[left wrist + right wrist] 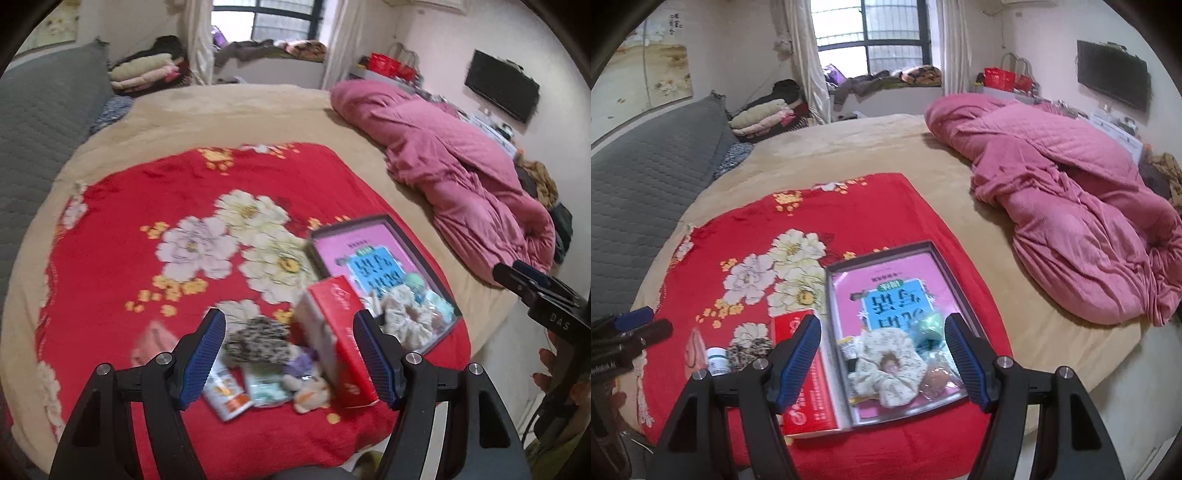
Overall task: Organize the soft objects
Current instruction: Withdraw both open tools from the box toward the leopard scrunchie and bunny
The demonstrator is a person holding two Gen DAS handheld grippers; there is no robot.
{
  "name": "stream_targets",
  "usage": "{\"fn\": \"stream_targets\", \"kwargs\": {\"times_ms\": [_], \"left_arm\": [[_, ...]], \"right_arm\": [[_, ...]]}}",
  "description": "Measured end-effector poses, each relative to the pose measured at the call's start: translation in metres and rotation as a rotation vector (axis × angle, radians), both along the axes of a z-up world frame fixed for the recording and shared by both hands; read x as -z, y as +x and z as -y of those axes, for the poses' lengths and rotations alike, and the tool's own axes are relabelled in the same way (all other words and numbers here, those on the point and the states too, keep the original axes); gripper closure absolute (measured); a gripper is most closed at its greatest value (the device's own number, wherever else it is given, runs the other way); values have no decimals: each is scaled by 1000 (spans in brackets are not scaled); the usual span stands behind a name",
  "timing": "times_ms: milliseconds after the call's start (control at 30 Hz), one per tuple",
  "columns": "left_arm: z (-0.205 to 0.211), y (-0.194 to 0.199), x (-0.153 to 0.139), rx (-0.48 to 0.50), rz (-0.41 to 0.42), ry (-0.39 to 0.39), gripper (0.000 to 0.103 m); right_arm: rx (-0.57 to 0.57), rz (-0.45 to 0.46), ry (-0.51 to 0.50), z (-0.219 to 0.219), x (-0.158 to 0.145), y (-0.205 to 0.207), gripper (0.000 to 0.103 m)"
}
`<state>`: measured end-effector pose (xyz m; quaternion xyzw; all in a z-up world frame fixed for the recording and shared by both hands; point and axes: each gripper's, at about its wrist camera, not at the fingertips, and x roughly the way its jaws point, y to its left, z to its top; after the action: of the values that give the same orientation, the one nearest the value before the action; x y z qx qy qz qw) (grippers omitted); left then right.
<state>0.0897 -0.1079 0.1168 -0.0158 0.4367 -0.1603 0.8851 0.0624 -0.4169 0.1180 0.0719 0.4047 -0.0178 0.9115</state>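
Left gripper (290,363) jaws spread wide, empty, straddling the leopard scrunchie (256,339), likely to grab it; right gripper (882,360) likewise released over the tray (886,251).

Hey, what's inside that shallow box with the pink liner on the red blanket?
The shallow box holds a cream floral scrunchie, a mint-green piece and small packets. Whatever lies under the scrunchie is hidden.
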Motion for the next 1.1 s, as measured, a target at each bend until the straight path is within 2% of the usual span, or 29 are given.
{"fn": "stream_targets", "kwargs": {"times_ms": [300, 500, 833, 1100], "left_arm": [[-69, -14, -15, -97, 20, -28, 30], [-95, -26, -14, -133, 22, -41, 30], [-125, -39, -4, -166, 10, -59, 30], [-129, -40, 9, -166, -22, -78, 30]], "right_arm": [[-78, 52, -20, -43, -27, -10, 34], [-150, 67, -40, -80, -36, -16, 34], [-234, 66, -61, -126, -35, -23, 34], [-300, 26, -70, -153, -17, -28, 34]]}}
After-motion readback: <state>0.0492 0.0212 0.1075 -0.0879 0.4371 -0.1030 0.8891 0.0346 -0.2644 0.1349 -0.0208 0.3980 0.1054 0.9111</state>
